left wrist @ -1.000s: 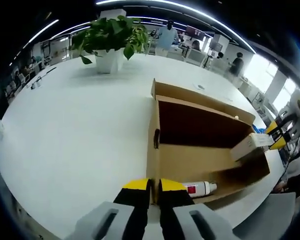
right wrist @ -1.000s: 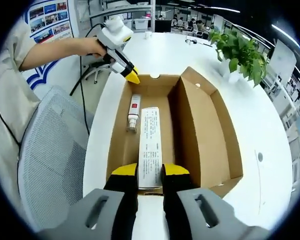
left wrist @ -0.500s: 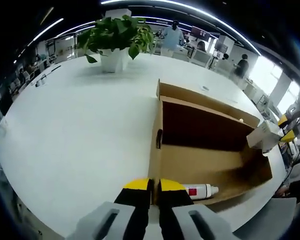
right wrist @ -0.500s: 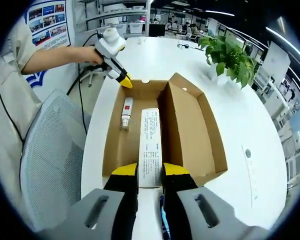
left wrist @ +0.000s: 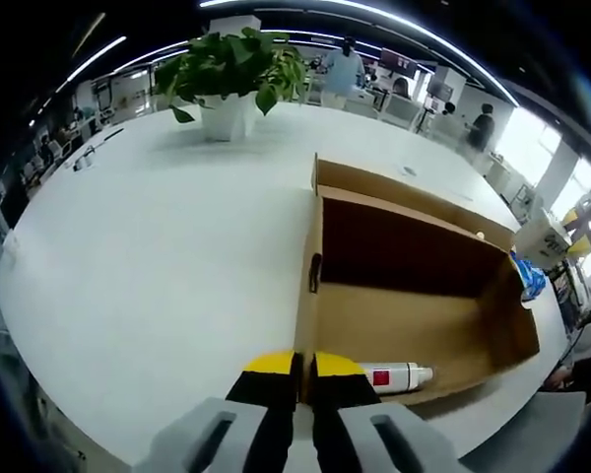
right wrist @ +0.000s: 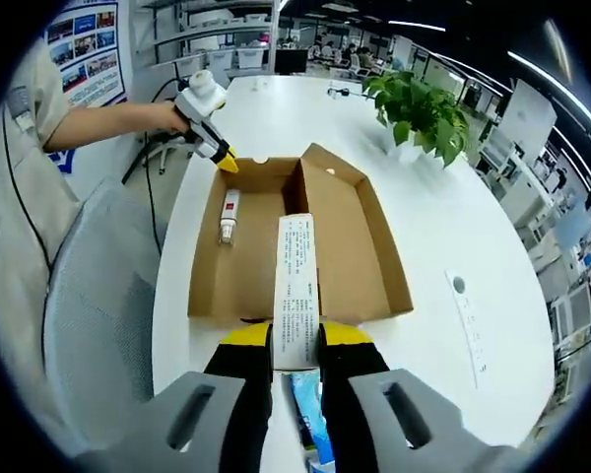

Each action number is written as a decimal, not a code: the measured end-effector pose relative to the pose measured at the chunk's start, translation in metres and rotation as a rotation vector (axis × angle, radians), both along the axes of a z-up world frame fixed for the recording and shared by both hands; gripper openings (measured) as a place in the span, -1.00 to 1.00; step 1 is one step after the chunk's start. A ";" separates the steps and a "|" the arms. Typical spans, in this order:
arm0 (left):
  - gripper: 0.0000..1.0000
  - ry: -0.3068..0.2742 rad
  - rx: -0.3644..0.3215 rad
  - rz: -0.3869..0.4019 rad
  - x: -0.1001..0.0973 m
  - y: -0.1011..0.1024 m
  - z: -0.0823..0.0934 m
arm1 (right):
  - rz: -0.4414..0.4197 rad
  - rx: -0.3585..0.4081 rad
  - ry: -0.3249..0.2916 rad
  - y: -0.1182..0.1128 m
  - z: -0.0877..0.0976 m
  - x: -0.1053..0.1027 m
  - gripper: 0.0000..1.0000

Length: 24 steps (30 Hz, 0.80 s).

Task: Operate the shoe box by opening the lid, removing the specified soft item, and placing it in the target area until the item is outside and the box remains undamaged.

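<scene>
An open cardboard shoe box (left wrist: 399, 251) lies on the white table, its lid (right wrist: 350, 241) folded flat beside it. A white bottle with a red label (left wrist: 394, 375) (right wrist: 227, 217) lies inside on the box floor. My left gripper (left wrist: 303, 363) is shut on the box's end wall; a person's hand holds it (right wrist: 224, 154) at the far end. My right gripper (right wrist: 295, 337) is shut on a long white printed carton (right wrist: 295, 286), held above the box's near end. This carton (left wrist: 540, 238) hangs beyond the box's far end. A blue packet (right wrist: 306, 419) (left wrist: 530, 279) lies on the table under it.
A potted green plant (left wrist: 231, 67) (right wrist: 419, 103) stands on the white table (left wrist: 148, 246) past the box. A grey mesh chair (right wrist: 89, 325) is at the table's edge beside the person. A small round spot (right wrist: 458, 285) marks the tabletop to the right.
My right gripper has lifted the white carton up and back out of the box. The left gripper has stayed shut on the end wall. The bottle has not moved.
</scene>
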<state>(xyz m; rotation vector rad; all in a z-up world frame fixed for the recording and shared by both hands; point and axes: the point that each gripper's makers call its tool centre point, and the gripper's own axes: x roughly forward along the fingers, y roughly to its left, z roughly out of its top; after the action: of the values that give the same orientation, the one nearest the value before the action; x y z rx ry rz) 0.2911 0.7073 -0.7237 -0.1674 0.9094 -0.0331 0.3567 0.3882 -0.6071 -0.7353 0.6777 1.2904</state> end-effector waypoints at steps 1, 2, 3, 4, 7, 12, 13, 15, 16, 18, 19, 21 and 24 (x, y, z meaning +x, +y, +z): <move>-0.93 0.001 0.000 0.001 0.000 0.000 0.000 | -0.005 -0.005 -0.005 -0.005 0.002 0.002 -0.71; -0.93 0.001 -0.001 0.003 0.000 0.000 0.000 | -0.010 -0.012 -0.013 -0.011 0.004 0.005 -0.71; -0.93 0.002 0.000 0.004 0.000 0.000 0.000 | -0.014 -0.016 -0.019 -0.016 0.005 0.008 -0.71; -0.93 0.003 0.001 0.004 -0.001 0.000 0.000 | -0.020 -0.020 -0.023 -0.022 0.007 0.011 -0.71; -0.94 0.006 0.005 0.003 -0.001 0.000 0.000 | -0.042 -0.029 -0.036 -0.037 0.012 0.020 -0.71; -0.94 0.006 0.010 0.000 -0.001 0.000 -0.001 | -0.053 -0.037 -0.056 -0.057 0.019 0.032 -0.71; -0.94 0.009 0.008 0.000 -0.002 0.000 -0.001 | -0.057 -0.042 -0.062 -0.062 0.020 0.035 -0.71; -0.93 0.010 0.006 0.000 -0.002 0.000 -0.001 | -0.067 -0.061 -0.070 -0.070 0.020 0.040 -0.71; -0.93 0.010 0.004 0.002 -0.003 0.000 -0.001 | -0.069 -0.068 -0.075 -0.074 0.019 0.042 -0.71; -0.93 0.011 0.001 0.003 -0.004 0.000 -0.001 | -0.075 -0.086 -0.076 -0.082 0.017 0.047 -0.71; -0.93 0.011 0.000 0.004 -0.004 0.000 -0.001 | -0.077 -0.092 -0.078 -0.085 0.016 0.049 -0.71; -0.93 0.011 -0.003 0.007 -0.005 0.000 -0.001 | -0.080 -0.107 -0.079 -0.092 0.013 0.053 -0.70; -0.93 0.014 -0.004 0.011 -0.005 0.000 -0.001 | -0.084 -0.130 -0.080 -0.103 0.008 0.059 -0.70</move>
<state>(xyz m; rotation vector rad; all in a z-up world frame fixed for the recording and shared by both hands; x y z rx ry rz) 0.2859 0.7078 -0.7249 -0.1766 0.9225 -0.0239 0.4156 0.2856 -0.5993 -0.8510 0.7245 1.1419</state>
